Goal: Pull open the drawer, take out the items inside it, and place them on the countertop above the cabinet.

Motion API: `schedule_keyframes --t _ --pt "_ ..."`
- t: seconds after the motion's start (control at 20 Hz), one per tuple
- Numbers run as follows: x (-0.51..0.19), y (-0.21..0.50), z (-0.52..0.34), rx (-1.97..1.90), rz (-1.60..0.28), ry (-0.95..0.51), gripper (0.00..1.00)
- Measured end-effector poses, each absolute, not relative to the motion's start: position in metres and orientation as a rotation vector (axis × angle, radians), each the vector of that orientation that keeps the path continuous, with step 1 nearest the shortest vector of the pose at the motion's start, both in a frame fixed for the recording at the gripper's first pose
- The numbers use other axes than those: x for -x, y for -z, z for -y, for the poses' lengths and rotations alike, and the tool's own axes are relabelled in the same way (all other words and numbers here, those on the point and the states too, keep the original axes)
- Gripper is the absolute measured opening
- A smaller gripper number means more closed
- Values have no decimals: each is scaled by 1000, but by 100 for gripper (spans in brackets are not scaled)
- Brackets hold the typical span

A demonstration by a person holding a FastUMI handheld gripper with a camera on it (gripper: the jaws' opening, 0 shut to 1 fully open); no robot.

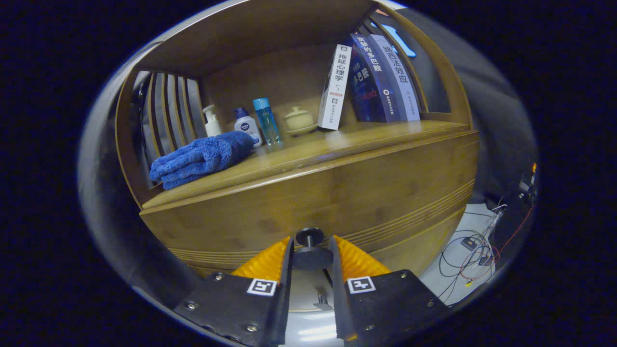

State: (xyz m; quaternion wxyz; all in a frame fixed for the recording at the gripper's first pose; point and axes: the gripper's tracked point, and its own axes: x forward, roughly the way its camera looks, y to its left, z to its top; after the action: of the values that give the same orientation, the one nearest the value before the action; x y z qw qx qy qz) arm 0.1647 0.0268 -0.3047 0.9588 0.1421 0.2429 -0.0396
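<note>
Wooden cabinet dead ahead, with the claw at the dark round knob on its drawer front.

Both fingers stand close on either side of the knob's disc and look to be touching it, the claw narrowed almost to the knob's width, though I cannot tell whether they truly press on it; the drawer looks flush with the cabinet, so nothing inside can be seen. On the worktop above lie a folded blue towel, a white pump bottle, a white bottle with a dark cap, a clear blue bottle, a small lidded cup on a saucer and three leaning books.
</note>
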Motion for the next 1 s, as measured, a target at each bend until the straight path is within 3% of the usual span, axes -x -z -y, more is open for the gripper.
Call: schedule_keyframes --t 1.0 --pt "-133 298 -30 -294 -481 102 39"
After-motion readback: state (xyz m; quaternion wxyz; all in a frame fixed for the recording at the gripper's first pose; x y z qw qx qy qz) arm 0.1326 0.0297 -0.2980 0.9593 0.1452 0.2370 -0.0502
